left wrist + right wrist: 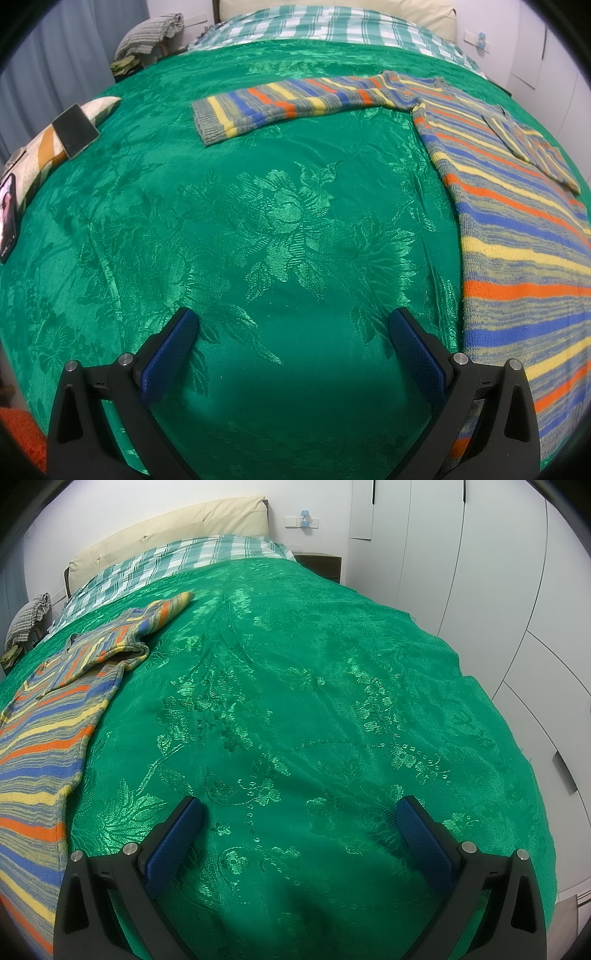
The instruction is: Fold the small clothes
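- The striped sweater point(517, 229) lies flat on the green bedspread point(258, 229), one sleeve point(280, 107) stretched out to the left, the other folded over its chest.
- My left gripper point(293, 328) hangs wide open and empty, just left of the sweater.
- My right gripper point(301, 818) hangs wide open too, holding nothing, right of the sweater.
- A phone point(75, 131) rests on a pillow point(48, 155) far left.

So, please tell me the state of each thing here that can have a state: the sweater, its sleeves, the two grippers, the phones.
Striped sweater: lying flat on the green bedspread, not folded up.
One sleeve: stretched out sideways.
Other sleeve: folded over the body.
Left gripper: open, empty.
Right gripper: open, empty.
Phone on pillow: screen dark.
Phone at edge: screen lit.
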